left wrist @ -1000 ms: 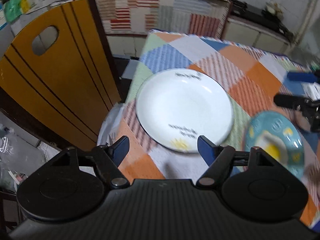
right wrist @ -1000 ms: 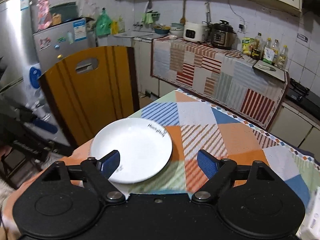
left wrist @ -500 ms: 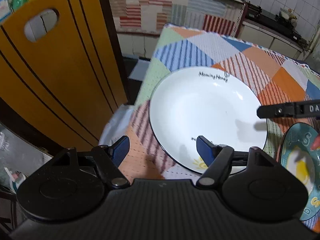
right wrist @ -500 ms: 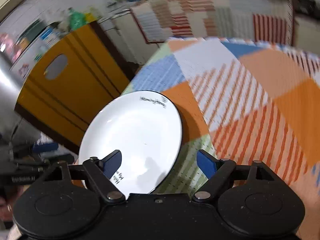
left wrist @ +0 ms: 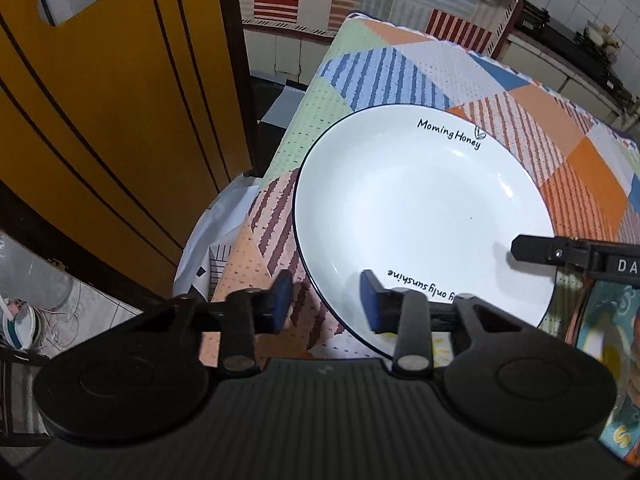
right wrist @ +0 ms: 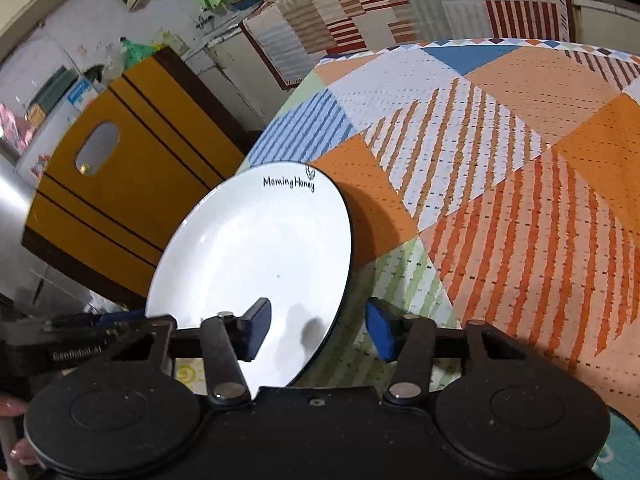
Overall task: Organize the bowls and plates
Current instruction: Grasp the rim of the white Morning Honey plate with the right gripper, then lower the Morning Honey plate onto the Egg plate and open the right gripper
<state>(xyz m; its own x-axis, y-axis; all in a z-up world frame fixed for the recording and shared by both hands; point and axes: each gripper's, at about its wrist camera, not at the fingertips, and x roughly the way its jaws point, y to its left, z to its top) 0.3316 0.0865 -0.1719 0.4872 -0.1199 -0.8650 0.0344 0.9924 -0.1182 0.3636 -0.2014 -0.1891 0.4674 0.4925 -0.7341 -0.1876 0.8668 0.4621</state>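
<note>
A white plate with black lettering and a dark rim lies near the corner of the patchwork-cloth table. My left gripper straddles its near-left rim, one finger outside on the cloth and one over the plate. Its jaws are closing, with gaps still beside the rim. My right gripper straddles the opposite rim the same way, jaws closing and not pressing. The same plate fills the right wrist view. One right finger reaches over the plate from the right. A teal plate with yellow marks lies beside it.
A yellow chair back stands close to the table's left edge. A white plastic bag hangs below the table corner. A cloth-covered counter runs along the far wall. The teal plate shows at the bottom right.
Both grippers came down onto the white plate from opposite sides. Their jaws narrowed, and the rim now sits between each pair of fingers.
</note>
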